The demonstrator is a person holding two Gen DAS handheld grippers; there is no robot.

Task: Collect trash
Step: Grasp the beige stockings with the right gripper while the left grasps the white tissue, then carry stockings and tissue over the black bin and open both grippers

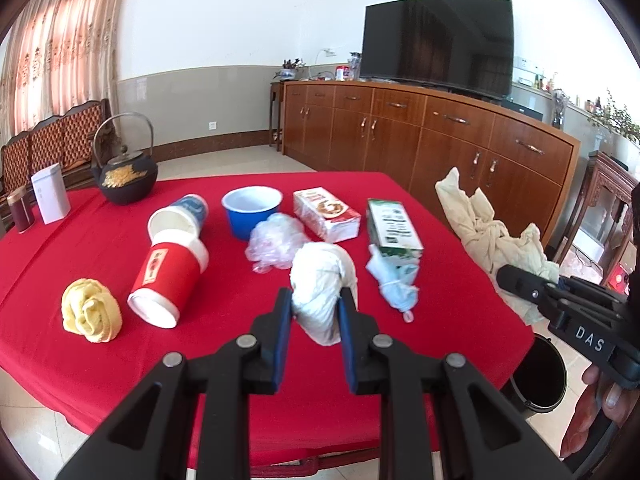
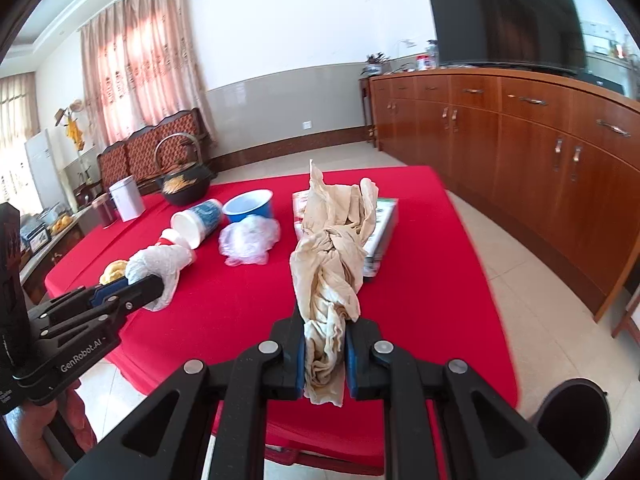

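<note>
My left gripper point(image 1: 316, 295) is shut on a white crumpled wad point(image 1: 320, 272), held just above the red tablecloth point(image 1: 440, 320). My right gripper point(image 2: 325, 320) is shut on a long beige crumpled paper point(image 2: 332, 256) that stands up from its jaws. Each wrist view shows the other hand: the right gripper point(image 1: 505, 276) with the beige paper point(image 1: 484, 228) at the table's right edge, and the left gripper point(image 2: 154, 285) with the white wad point(image 2: 160, 266) on the left. A black bin point(image 1: 540, 376) point(image 2: 572, 420) stands on the floor by the table's near right corner.
Lying on the table are a yellow wad point(image 1: 90, 314), a red cup point(image 1: 168, 276), a blue-white cup point(image 1: 180, 216), a blue bowl point(image 1: 252, 208), a clear bag point(image 1: 272, 244), two cartons point(image 1: 324, 212) point(image 1: 394, 226) and a pale blue wad point(image 1: 394, 284). A teapot point(image 1: 124, 176) and tins stand far left.
</note>
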